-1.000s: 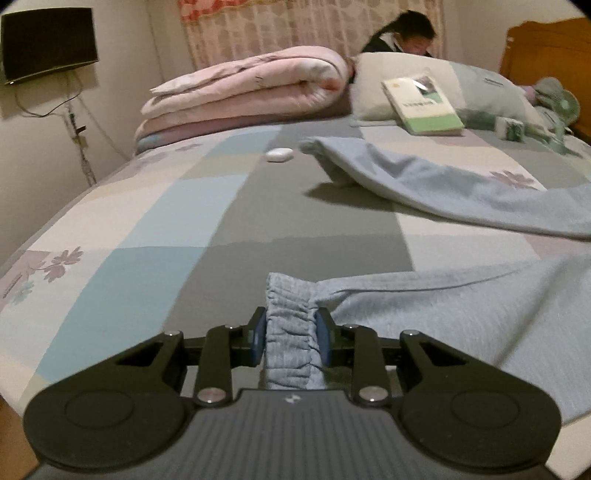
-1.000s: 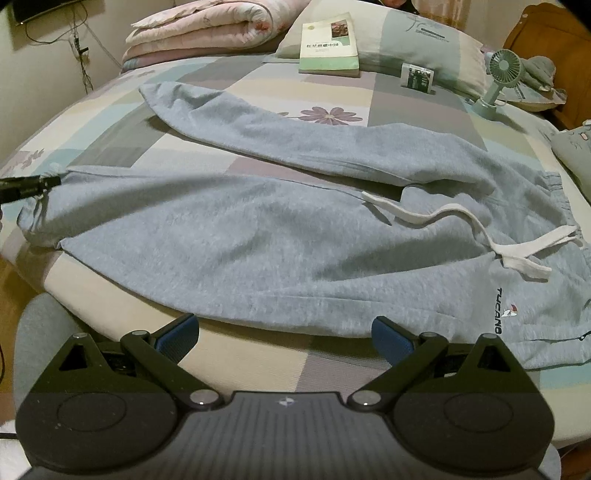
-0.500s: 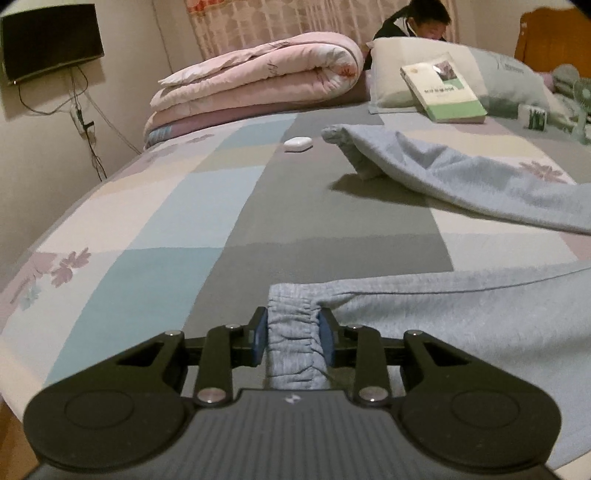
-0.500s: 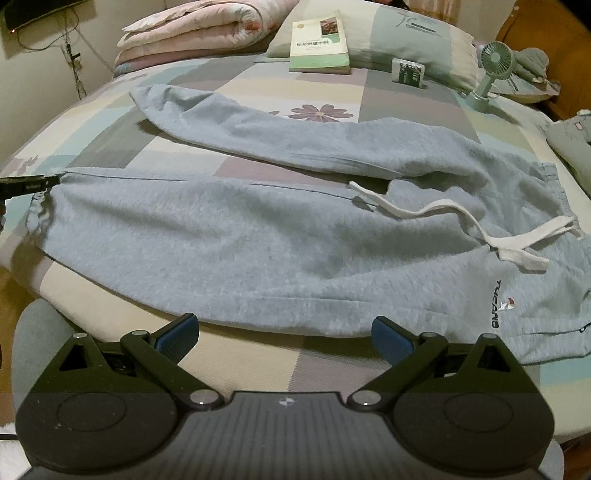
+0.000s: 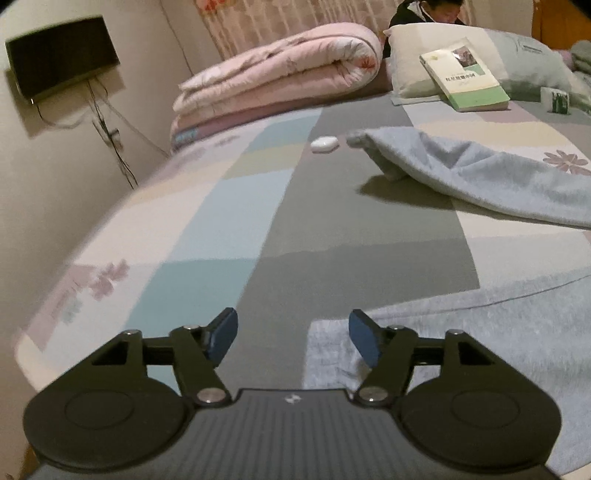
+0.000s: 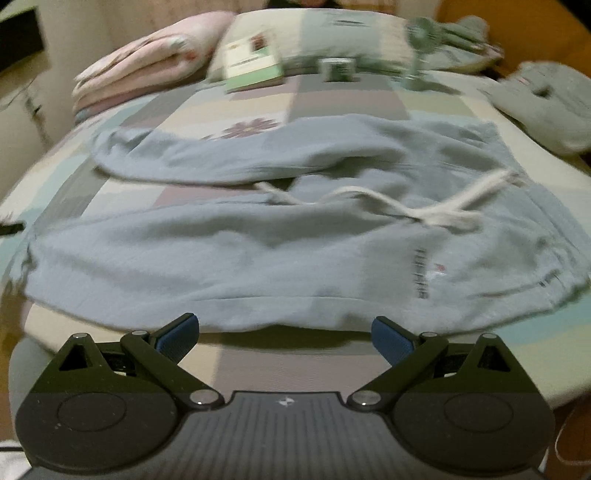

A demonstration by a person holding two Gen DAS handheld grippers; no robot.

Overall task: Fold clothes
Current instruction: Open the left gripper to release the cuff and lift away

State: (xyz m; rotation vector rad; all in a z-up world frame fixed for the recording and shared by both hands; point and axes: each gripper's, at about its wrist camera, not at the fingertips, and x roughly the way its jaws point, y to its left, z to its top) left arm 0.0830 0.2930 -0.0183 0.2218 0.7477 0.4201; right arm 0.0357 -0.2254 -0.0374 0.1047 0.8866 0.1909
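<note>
Grey sweatpants (image 6: 280, 243) spread flat across a patchwork bedsheet (image 5: 229, 206), waistband toward the right edge of the bed, both legs reaching left. White drawstring (image 6: 413, 206) lying loose over the upper thigh area. Left gripper (image 5: 293, 334) spread wide and holding nothing, hovering just above the near leg cuff (image 5: 332, 347) (right fingertip overlapping the cuff's corner, contact unclear). Right gripper (image 6: 284, 334) also spread wide and empty, poised at the bed's near edge, just short of the lower side seam. Right view heavily blurred. Farther back: rolled pink quilt (image 5: 280, 74), pillow (image 5: 410, 62) with a green-covered book (image 5: 465, 79) leaning on it, small white case (image 5: 324, 143) beside the far leg cuff (image 5: 364, 140), and a seated person (image 5: 436, 11) behind the pillow.
</note>
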